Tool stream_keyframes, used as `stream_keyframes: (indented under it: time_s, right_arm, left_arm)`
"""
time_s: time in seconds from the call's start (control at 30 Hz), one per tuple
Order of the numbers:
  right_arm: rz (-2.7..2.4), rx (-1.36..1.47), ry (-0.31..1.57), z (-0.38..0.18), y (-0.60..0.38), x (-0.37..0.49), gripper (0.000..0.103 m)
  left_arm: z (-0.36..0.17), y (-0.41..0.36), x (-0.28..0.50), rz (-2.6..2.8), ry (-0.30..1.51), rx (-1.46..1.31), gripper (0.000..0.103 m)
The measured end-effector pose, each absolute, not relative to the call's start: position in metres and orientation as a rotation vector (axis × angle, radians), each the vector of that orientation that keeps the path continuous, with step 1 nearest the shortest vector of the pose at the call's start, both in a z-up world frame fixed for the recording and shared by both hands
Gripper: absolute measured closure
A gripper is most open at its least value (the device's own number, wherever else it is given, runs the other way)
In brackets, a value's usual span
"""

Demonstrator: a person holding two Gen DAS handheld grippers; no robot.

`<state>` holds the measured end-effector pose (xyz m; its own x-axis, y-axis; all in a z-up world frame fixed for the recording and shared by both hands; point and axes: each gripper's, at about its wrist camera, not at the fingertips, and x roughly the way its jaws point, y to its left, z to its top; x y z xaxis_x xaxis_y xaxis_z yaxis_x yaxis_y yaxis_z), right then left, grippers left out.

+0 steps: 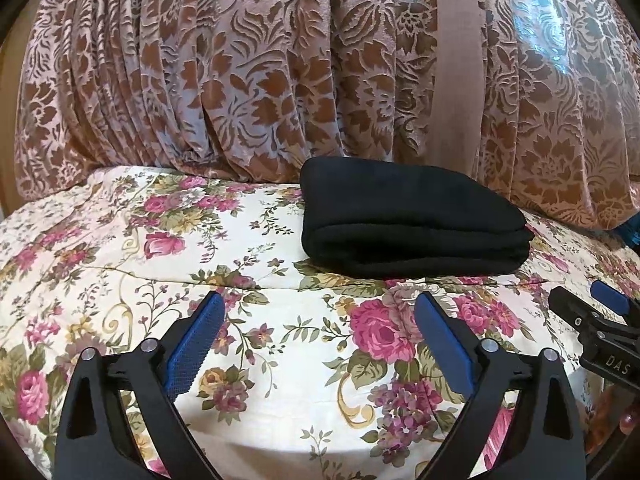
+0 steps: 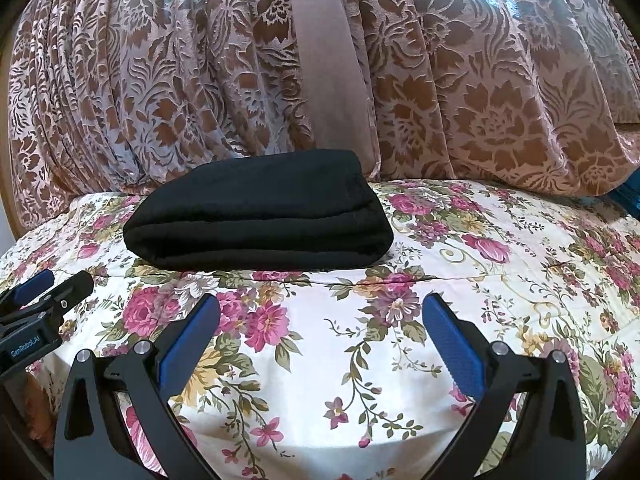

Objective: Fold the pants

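The black pants (image 1: 404, 216) lie folded in a thick flat stack on the floral bedspread (image 1: 120, 248), close to the curtain. They also show in the right wrist view (image 2: 260, 220). My left gripper (image 1: 320, 304) is open and empty, a short way in front of the stack. My right gripper (image 2: 320, 308) is open and empty, also in front of the stack and to its right. The right gripper shows at the right edge of the left wrist view (image 1: 600, 320). The left gripper shows at the left edge of the right wrist view (image 2: 40, 304).
A brown and pink patterned curtain (image 1: 260, 80) hangs right behind the pants and rests on the bedspread's far edge. The floral bedspread (image 2: 480, 280) stretches to both sides of the stack. A blue object (image 2: 630, 200) shows at the far right.
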<state>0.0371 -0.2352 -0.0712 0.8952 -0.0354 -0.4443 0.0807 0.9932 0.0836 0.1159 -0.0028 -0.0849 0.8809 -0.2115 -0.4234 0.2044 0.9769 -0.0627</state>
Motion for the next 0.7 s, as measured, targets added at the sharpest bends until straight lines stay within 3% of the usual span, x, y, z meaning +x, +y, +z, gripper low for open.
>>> stream_keyframes:
  time_s: [0.7]
  right_arm:
    - [-0.060, 0.102, 0.461, -0.0718, -0.2361, 0.0378, 0.002]
  left_arm:
    - [-0.0859, -0.0066, 0.1164, -0.214, 0.450, 0.002, 0.009]
